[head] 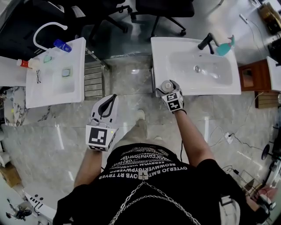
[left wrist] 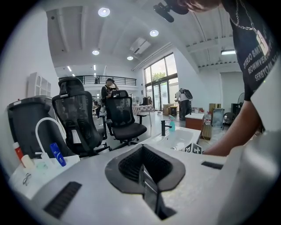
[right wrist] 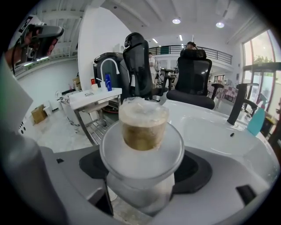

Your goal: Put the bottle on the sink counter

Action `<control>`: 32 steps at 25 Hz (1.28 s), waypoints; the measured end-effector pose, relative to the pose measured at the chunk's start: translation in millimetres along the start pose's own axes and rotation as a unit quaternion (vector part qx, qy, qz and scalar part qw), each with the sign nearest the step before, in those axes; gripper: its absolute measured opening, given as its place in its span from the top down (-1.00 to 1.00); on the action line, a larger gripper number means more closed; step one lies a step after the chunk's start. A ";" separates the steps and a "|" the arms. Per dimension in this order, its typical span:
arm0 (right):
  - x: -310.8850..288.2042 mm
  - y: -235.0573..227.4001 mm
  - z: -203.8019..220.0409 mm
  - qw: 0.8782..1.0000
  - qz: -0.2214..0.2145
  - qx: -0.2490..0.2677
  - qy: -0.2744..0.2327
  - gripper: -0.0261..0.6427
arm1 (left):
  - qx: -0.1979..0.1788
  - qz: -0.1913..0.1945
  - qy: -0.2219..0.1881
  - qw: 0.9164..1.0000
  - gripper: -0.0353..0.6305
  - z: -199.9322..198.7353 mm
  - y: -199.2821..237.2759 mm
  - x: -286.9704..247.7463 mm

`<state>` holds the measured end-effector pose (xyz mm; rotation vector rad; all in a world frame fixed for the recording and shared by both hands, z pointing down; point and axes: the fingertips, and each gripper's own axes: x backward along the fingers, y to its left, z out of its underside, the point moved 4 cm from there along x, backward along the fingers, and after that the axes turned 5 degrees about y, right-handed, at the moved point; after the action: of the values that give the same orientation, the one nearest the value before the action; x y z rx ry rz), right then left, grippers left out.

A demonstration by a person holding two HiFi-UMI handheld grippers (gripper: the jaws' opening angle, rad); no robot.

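A clear bottle point(head: 167, 85) with a frosted cap stands upright on the front left corner of the white sink counter point(head: 160, 57). My right gripper point(head: 169, 91) reaches in from the front and its jaws flank the bottle point(right wrist: 142, 145). In the right gripper view a thin dark gap shows on the bottle's left side, so the pads do not seem to press, and the right gripper point(right wrist: 142, 186) is open around it. My left gripper point(head: 106, 107) hangs over the marble floor between the two sinks, shut and empty; the left gripper view shows its jaws point(left wrist: 147, 178) together.
The sink has a black faucet point(head: 206, 42) and a teal spray bottle point(head: 225, 47) at the back. A second sink point(head: 52, 90) to the left holds a blue bottle point(head: 62, 45) and a red-capped bottle point(head: 25, 63). A metal rack point(head: 94, 79) and office chairs point(head: 164, 9) stand nearby.
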<state>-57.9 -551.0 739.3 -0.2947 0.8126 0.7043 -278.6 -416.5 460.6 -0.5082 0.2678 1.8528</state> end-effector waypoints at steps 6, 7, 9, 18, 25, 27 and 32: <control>44.3 -3.2 11.1 1.000 -0.001 0.000 -0.013 -0.29 | 0.000 -0.002 -0.019 1.000 0.88 -6.6 -25.9 25.6; 61.4 -3.9 14.1 1.000 0.004 0.001 -0.018 -0.29 | 0.000 -0.005 -0.022 1.000 0.88 -7.3 -30.0 31.8; 110.7 -9.0 10.8 0.998 0.033 -0.009 -0.051 -0.08 | -0.001 -0.009 -0.029 1.000 0.88 -10.6 -38.8 43.8; 347.2 -18.0 -34.2 0.969 0.132 -0.025 -0.207 0.93 | -0.018 0.001 -0.096 0.995 0.88 -46.2 -110.6 84.9; 440.2 -2.4 -24.3 0.964 0.129 -0.015 -0.231 0.93 | -0.011 0.017 -0.141 0.990 0.88 -68.2 -179.3 121.9; 458.8 6.0 -21.0 0.962 0.129 -0.004 -0.242 0.93 | -0.020 0.018 -0.140 0.990 0.88 -68.2 -196.9 133.0; 474.6 19.5 2.0 0.962 0.123 0.003 -0.243 0.93 | -0.031 0.021 -0.127 0.991 0.88 -52.2 -235.4 151.5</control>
<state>157.5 -317.7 386.1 -0.0076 0.3837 0.9588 -86.7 -232.4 358.8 -0.3071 0.0503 1.9492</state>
